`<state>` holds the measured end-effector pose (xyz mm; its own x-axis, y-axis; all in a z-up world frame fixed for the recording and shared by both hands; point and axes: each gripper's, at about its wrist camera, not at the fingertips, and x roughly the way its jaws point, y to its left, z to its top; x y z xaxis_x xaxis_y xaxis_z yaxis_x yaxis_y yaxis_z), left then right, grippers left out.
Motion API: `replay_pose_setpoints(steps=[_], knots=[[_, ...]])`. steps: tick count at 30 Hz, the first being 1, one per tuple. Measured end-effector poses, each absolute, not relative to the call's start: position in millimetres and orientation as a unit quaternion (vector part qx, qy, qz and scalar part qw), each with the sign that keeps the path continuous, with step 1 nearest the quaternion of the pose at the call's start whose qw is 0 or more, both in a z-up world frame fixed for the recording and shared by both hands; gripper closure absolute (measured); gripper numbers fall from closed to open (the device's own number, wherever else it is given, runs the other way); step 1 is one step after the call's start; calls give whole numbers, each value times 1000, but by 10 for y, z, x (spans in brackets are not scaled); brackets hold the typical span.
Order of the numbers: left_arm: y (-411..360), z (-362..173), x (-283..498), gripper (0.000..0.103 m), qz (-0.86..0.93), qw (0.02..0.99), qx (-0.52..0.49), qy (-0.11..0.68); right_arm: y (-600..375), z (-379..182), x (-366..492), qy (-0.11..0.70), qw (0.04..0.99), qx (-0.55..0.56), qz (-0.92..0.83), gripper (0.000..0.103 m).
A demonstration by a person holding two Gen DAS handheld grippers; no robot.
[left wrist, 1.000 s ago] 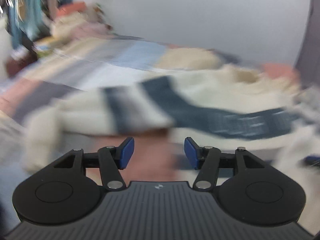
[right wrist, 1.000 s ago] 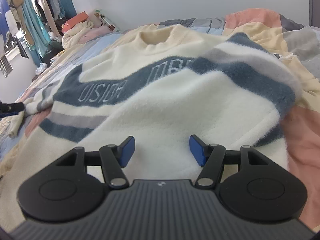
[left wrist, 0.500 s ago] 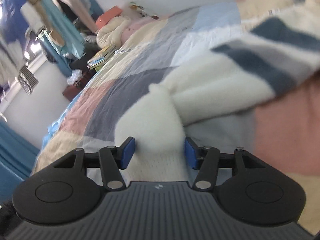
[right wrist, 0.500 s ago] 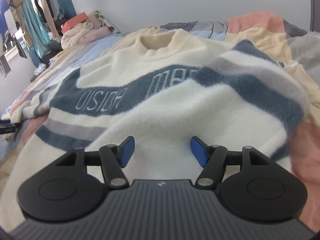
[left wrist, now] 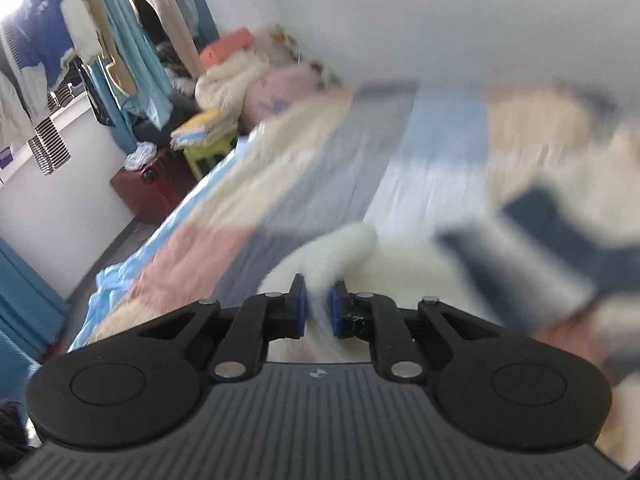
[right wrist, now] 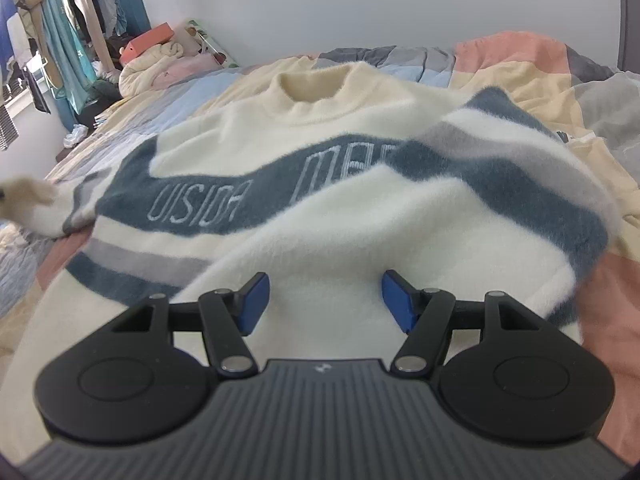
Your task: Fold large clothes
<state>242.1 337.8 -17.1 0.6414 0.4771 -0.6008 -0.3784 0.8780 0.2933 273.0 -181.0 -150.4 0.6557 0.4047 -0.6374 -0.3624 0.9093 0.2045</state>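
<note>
The left gripper (left wrist: 317,304) is pinching the cuff end of the sweater's sleeve (left wrist: 340,252); its jaws have just been closing, and white fleece is sitting squeezed between the blue pads (left wrist: 300,306). The view beyond those fingers is blurring, with the patchwork quilt (left wrist: 320,168) stretching ahead and to the left of them.

The right gripper (right wrist: 324,300) is holding its fingers spread, nothing between them, and is hovering over the lower body of the cream sweater (right wrist: 360,216). Whether the pads are brushing the pile cannot be told. The sweater is lying face up on the quilt (right wrist: 520,64), collar ahead of the fingers. Its right sleeve is lying folded across the chest, ahead and right of the fingers. The other sleeve's cuff (right wrist: 28,196) is appearing far left, blurred.
</note>
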Motion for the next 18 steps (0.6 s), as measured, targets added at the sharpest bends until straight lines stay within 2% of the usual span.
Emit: replay_pose_setpoints(steps=[4,9,13,18], knots=[[2878,612,2486,89,194,930,56,307,-1881,-1429,2672,351,910,47,217,38],[1719,1279,2439,89,119,949,123,264,-2036,-1263,2545,323,918,75,218,38],[842,1518,2370,89,52,958,137,247,-2190,-1179,2472,310,921,95,214,38],[-130,1372,2325,89,-28,960,117,253,-2536,-1119,2366,307,925,124,186,38]])
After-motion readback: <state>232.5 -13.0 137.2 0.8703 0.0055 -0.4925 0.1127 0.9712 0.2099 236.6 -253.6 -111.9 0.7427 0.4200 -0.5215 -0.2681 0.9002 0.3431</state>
